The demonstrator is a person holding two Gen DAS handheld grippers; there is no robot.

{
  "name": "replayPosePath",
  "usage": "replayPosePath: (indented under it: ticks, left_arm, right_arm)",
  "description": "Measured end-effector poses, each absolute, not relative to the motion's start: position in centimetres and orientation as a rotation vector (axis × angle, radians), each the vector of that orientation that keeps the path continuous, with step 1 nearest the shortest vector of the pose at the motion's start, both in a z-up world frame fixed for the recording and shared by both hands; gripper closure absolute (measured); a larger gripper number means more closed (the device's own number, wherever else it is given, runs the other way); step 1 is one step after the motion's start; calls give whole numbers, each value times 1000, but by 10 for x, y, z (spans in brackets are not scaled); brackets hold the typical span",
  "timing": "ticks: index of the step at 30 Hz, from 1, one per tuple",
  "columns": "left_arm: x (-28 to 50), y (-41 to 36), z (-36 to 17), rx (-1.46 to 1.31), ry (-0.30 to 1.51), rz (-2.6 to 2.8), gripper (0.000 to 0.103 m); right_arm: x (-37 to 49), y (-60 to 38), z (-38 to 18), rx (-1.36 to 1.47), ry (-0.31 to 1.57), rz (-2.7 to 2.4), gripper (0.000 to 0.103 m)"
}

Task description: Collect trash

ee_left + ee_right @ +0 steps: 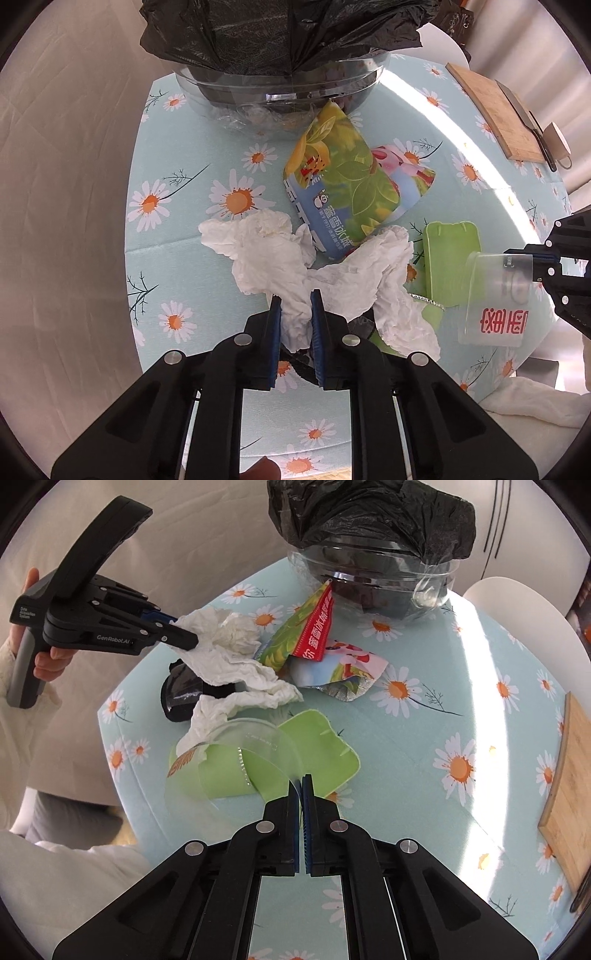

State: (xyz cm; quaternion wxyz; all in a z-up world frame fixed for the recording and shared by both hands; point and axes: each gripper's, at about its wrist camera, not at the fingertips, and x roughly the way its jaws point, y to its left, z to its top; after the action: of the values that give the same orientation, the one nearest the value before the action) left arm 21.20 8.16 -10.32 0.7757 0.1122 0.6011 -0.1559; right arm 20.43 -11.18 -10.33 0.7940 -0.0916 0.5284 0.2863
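My left gripper (295, 295) is shut on a crumpled white tissue (273, 254), lifting it off the table; the tissue also shows in the right wrist view (229, 653) held by that gripper (192, 640). My right gripper (302, 779) is shut on the rim of a clear plastic cup (255, 753) with red print; the cup also shows in the left wrist view (495, 295). A green-and-blue snack bag (340, 188) leans against a clear bin lined with a black bag (280, 48). A green wrapper (325, 753) lies under the cup.
A pink-and-silver wrapper (351, 672) and a black plastic scrap (181, 694) lie on the daisy tablecloth (461, 686). A wooden cutting board (569, 786) with a knife (524, 118) sits at the right edge. A white chair (517, 602) stands behind.
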Motion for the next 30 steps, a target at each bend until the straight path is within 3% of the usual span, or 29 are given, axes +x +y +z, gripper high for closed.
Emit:
replayPosePath:
  ticks: [30]
  left_arm:
    - [120,53,2,389,1081,-228,88]
  right_arm:
    - [136,-211,-38,-63,947,266,101]
